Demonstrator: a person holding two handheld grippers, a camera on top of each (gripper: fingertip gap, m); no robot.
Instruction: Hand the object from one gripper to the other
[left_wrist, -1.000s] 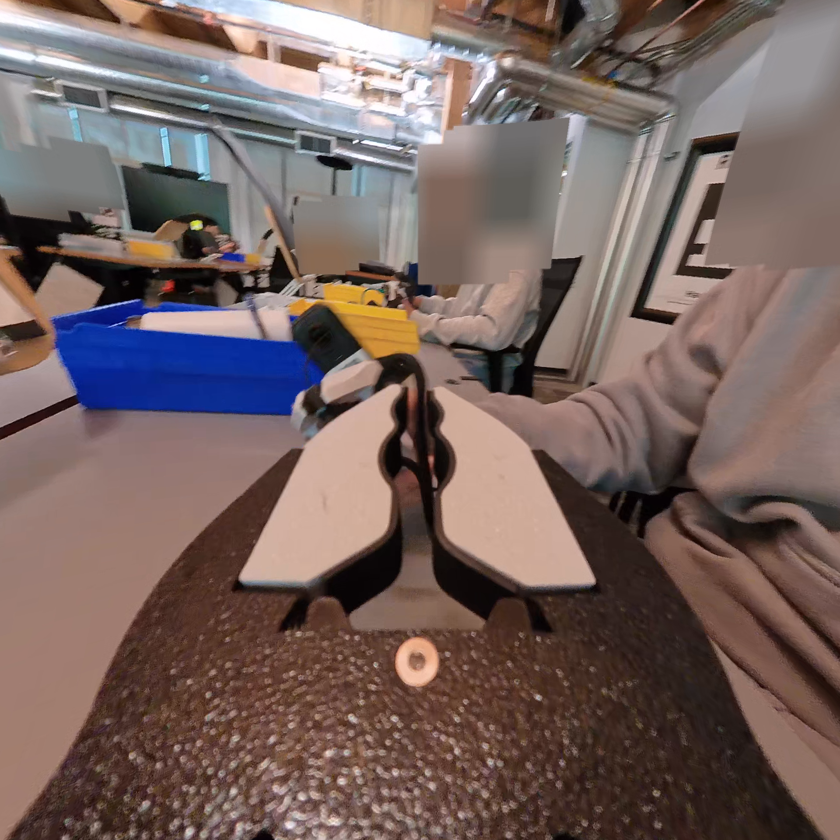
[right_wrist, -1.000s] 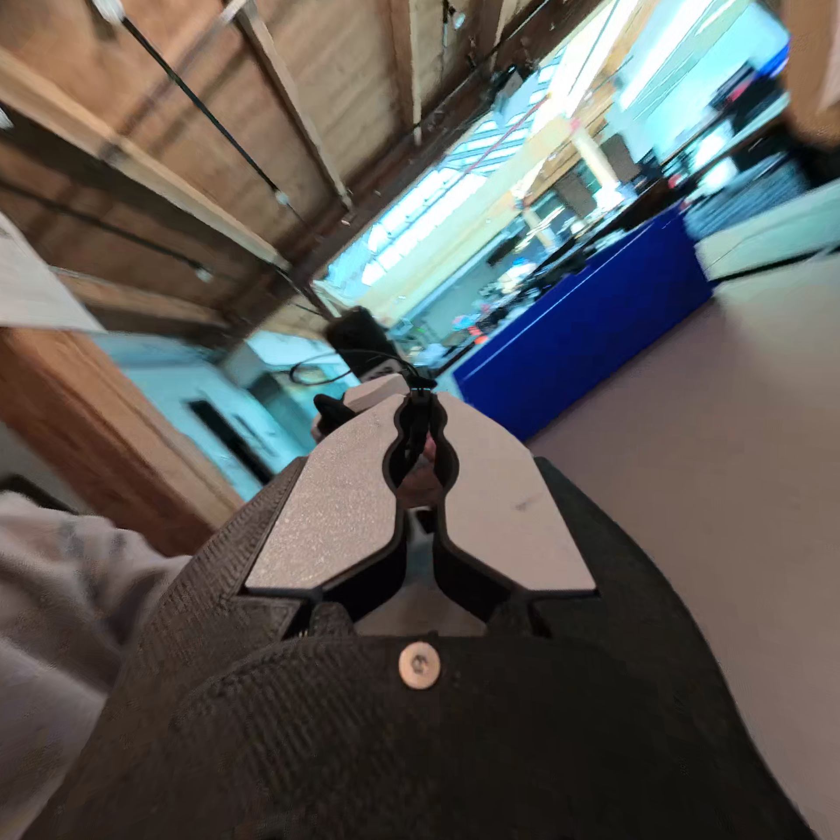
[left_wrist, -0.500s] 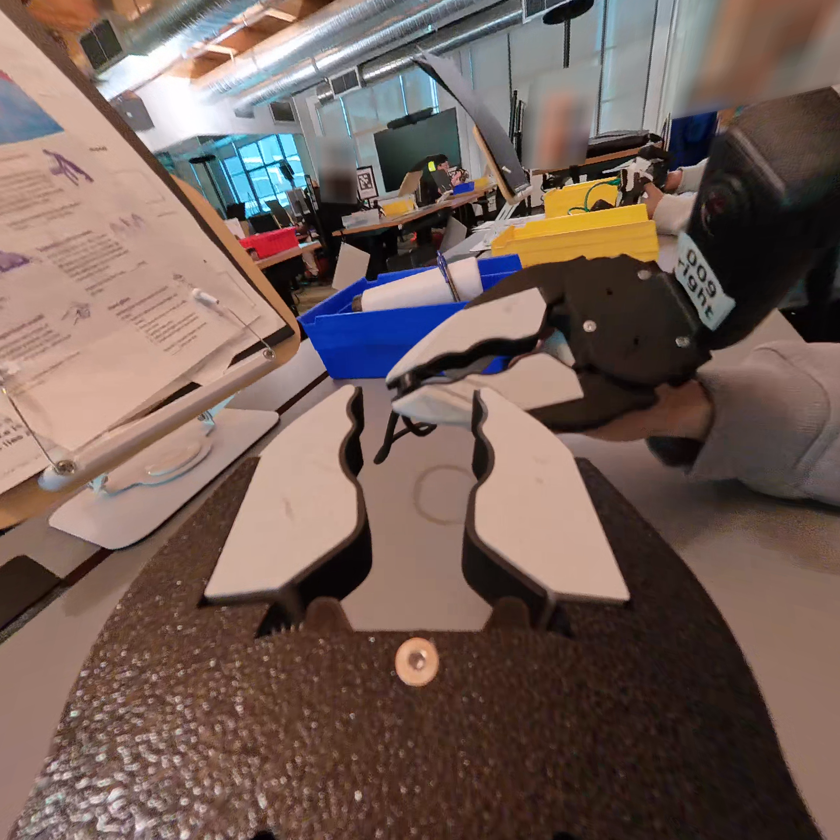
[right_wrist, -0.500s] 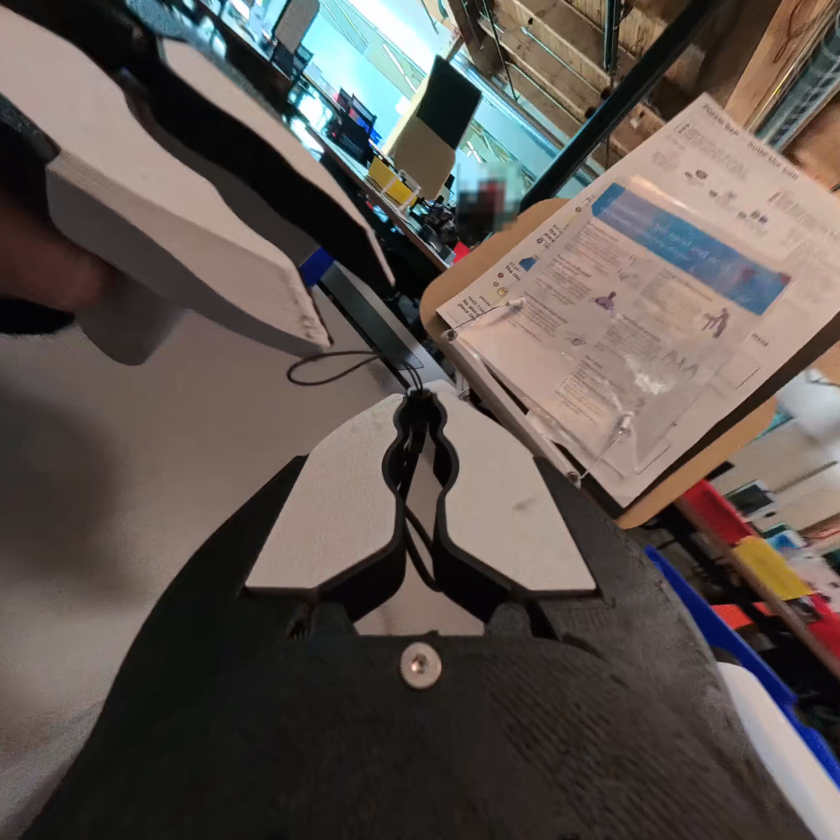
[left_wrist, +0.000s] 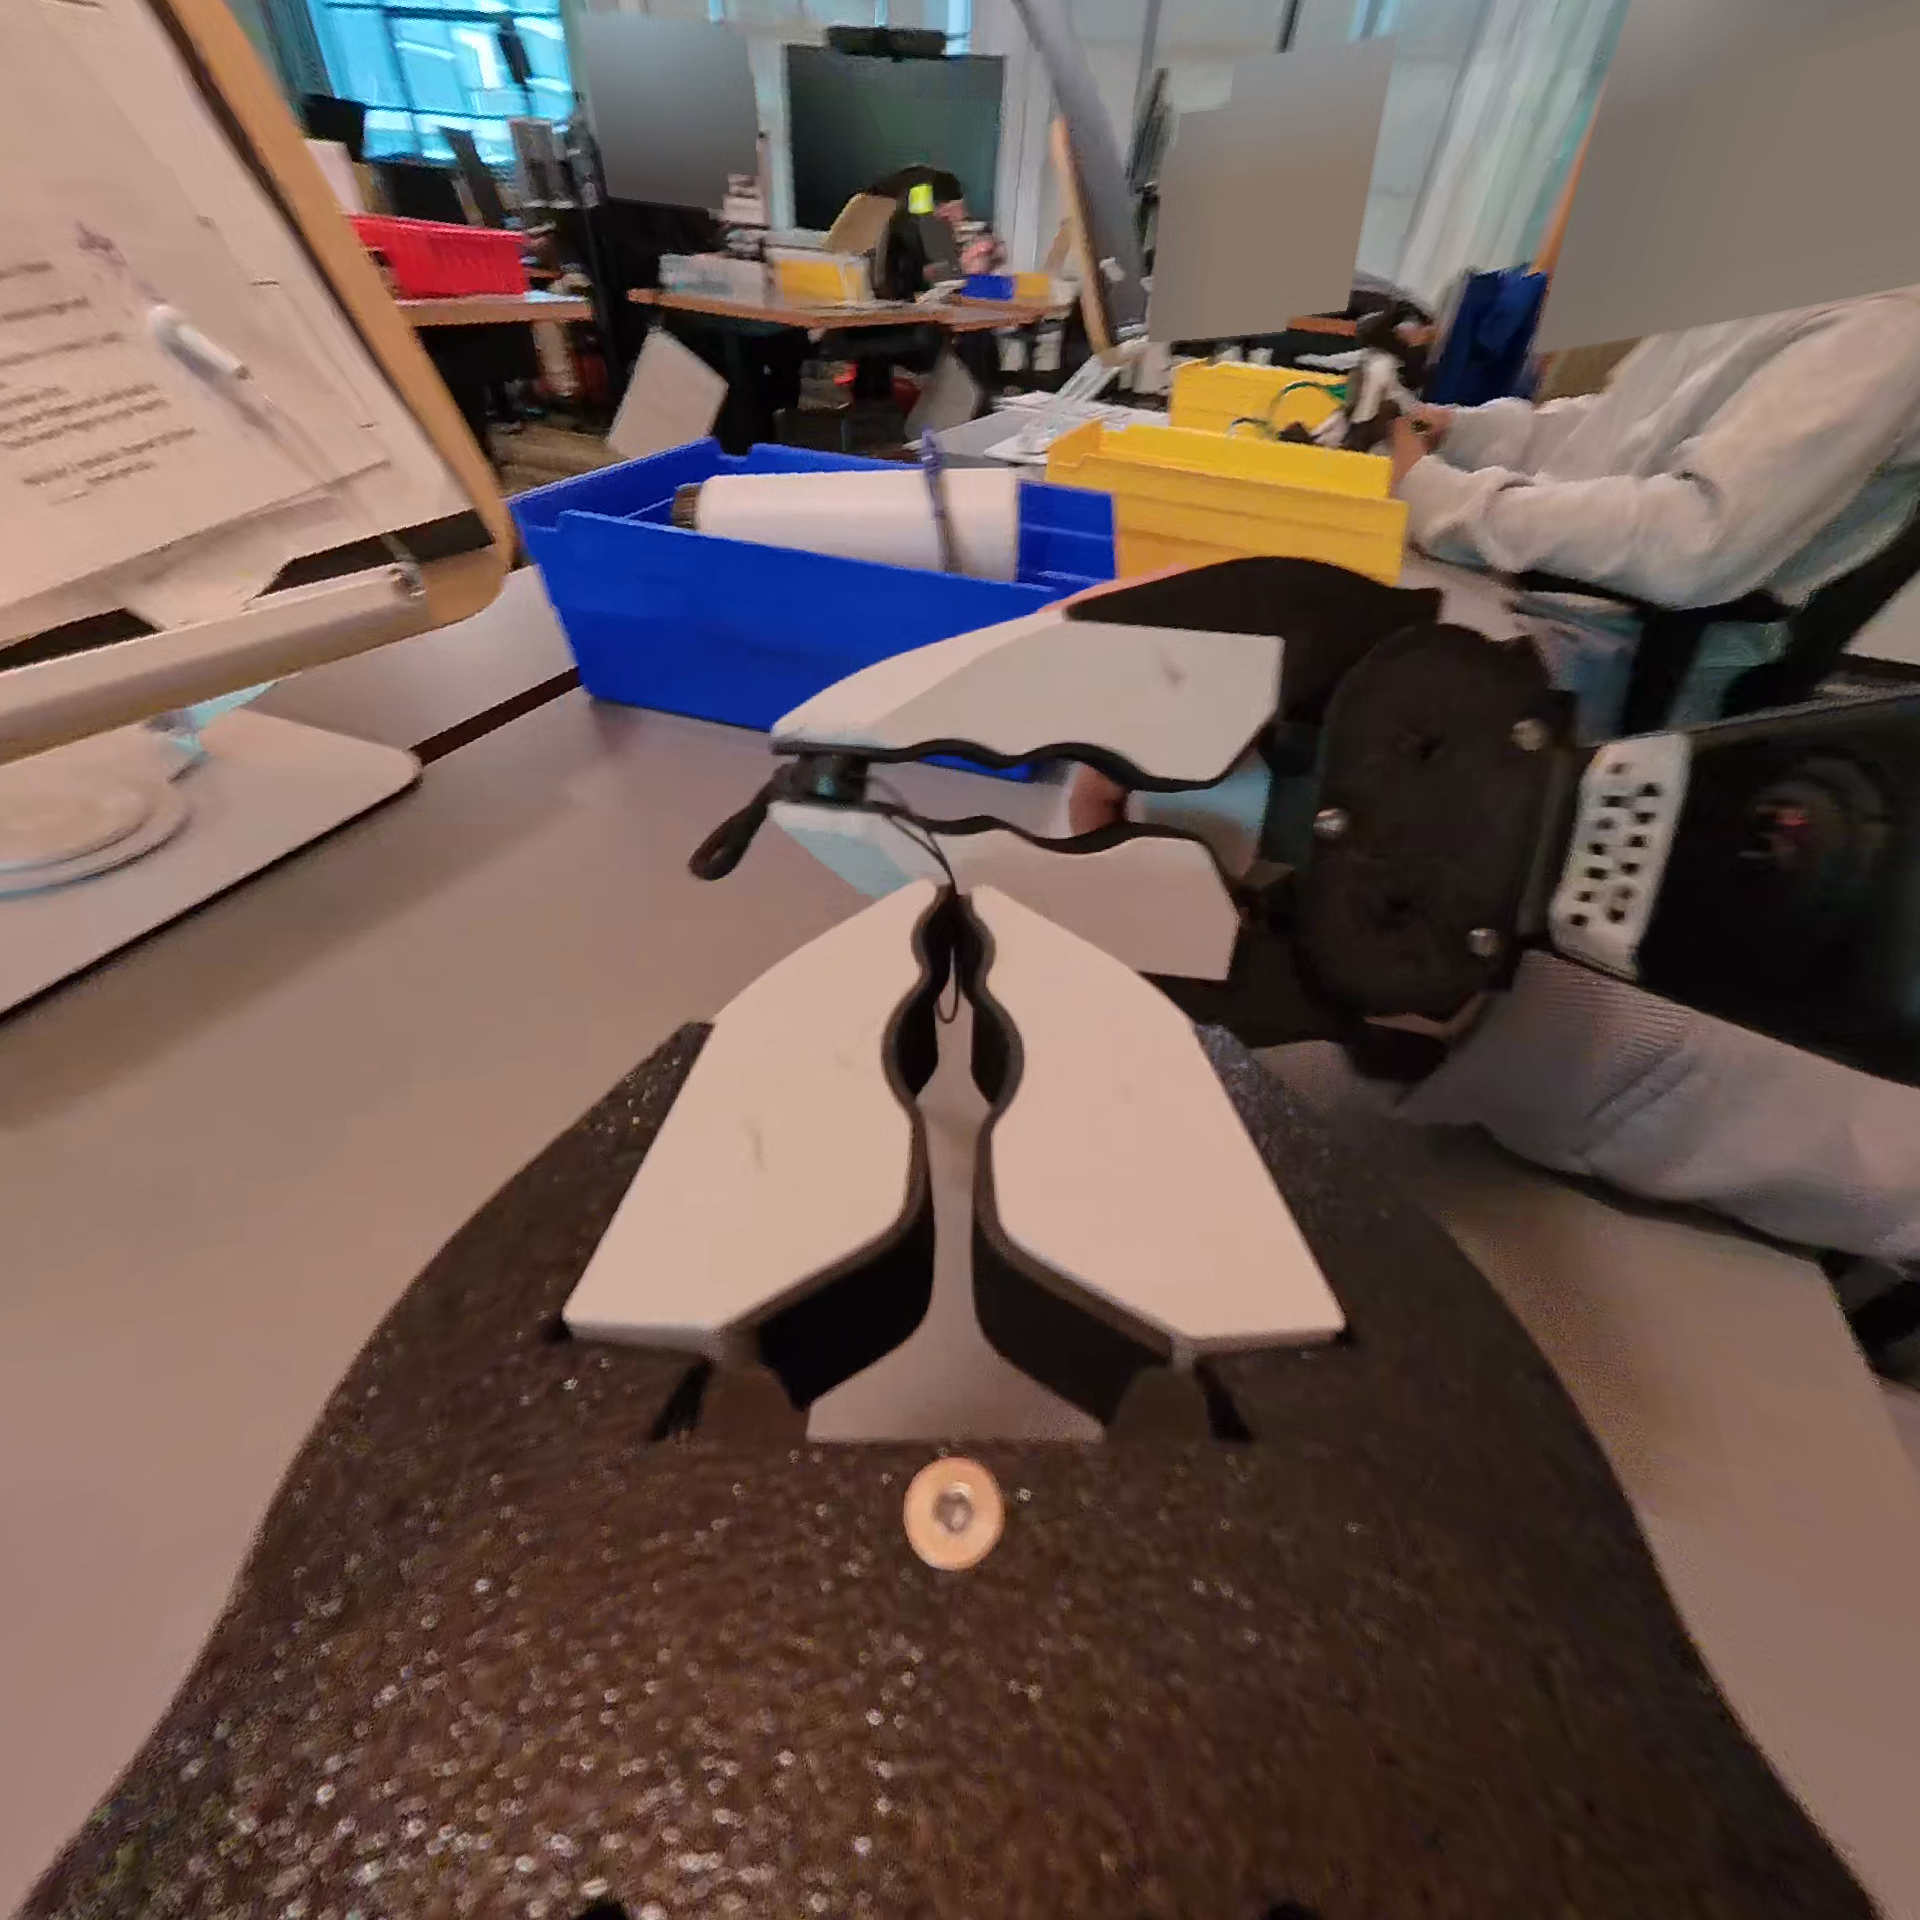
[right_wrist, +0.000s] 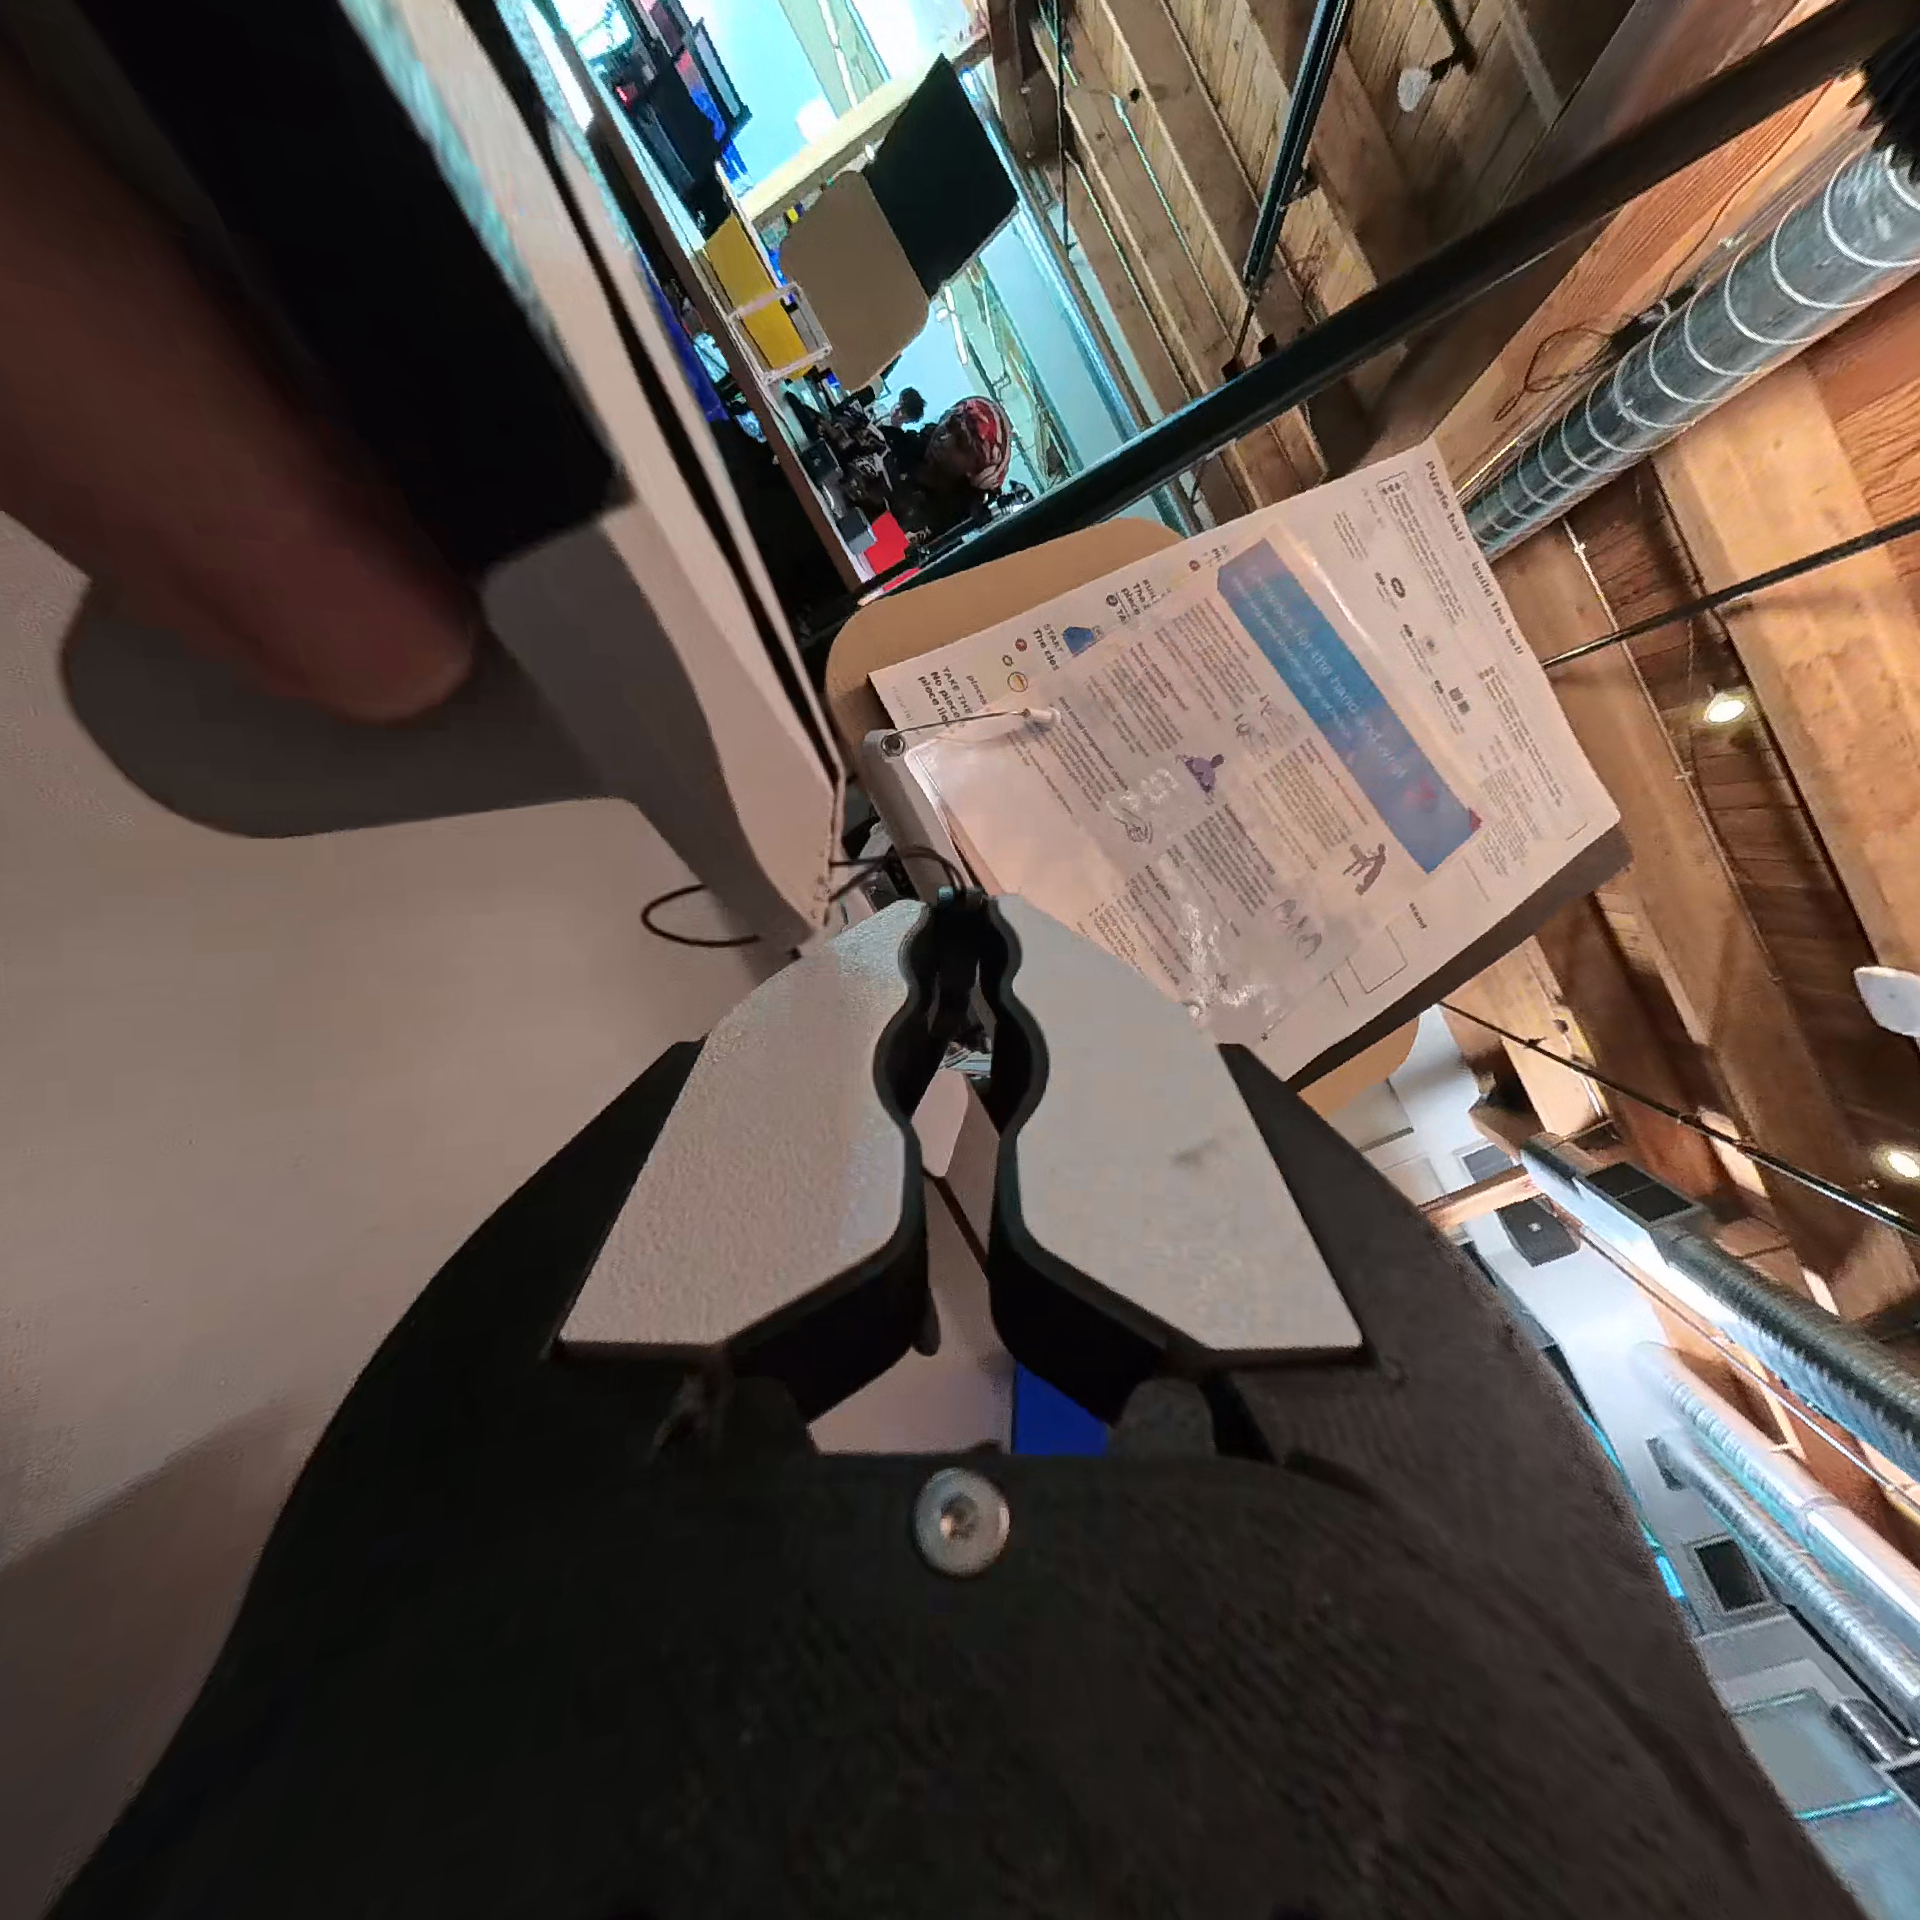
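The object is a small black piece (left_wrist: 826, 781) with a thin black cord and loop (left_wrist: 727, 844). My right gripper (left_wrist: 821, 779) comes in from the right in the left wrist view, turned on its side and shut on the black piece at its tips. My left gripper (left_wrist: 951, 914) sits just below those tips, its fingers closed on the thin cord that runs down from the piece. In the right wrist view my right gripper (right_wrist: 961, 914) is shut on the black piece (right_wrist: 951, 935), the left gripper's finger (right_wrist: 727, 790) is close at upper left, and the cord loop (right_wrist: 691, 920) hangs beside it.
A grey table (left_wrist: 364, 1039) lies below. A document stand (left_wrist: 208, 416) with a printed sheet is at the left. A blue bin (left_wrist: 748, 613) holding a white roll and yellow bins (left_wrist: 1226, 499) stand behind. A seated person's sleeve (left_wrist: 1662, 488) is at the far right. One gripper's finger ends stand about 4 centimetres off the other's.
Half a second ago my left gripper was open in front of the right gripper; now it has closed on the cord. The right gripper has kept its hold.
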